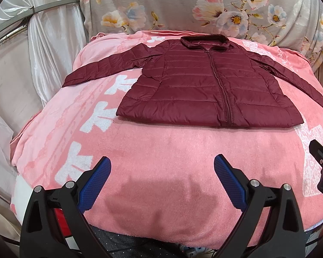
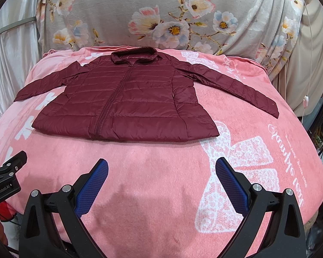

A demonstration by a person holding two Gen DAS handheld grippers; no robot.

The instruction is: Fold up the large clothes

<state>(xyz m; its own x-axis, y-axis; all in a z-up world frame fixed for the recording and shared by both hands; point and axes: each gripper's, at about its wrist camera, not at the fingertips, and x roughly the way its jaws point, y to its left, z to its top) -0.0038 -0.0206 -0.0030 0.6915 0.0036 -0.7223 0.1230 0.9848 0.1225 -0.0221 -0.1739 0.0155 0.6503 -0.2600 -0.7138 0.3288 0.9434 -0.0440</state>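
A home: pink blanket point(image 1: 161, 150) on a bed, floral sheet point(image 2: 161, 10) behind.

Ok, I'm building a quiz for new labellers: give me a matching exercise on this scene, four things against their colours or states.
Things:
1. jacket
2. blanket
3. backdrop cloth
4. left claw

Descriptions:
A. pink with white print
B. open, holding nothing
C. maroon, spread flat, zipped
D. grey with flowers

Pairs: 1-C, 2-A, 3-D, 4-B
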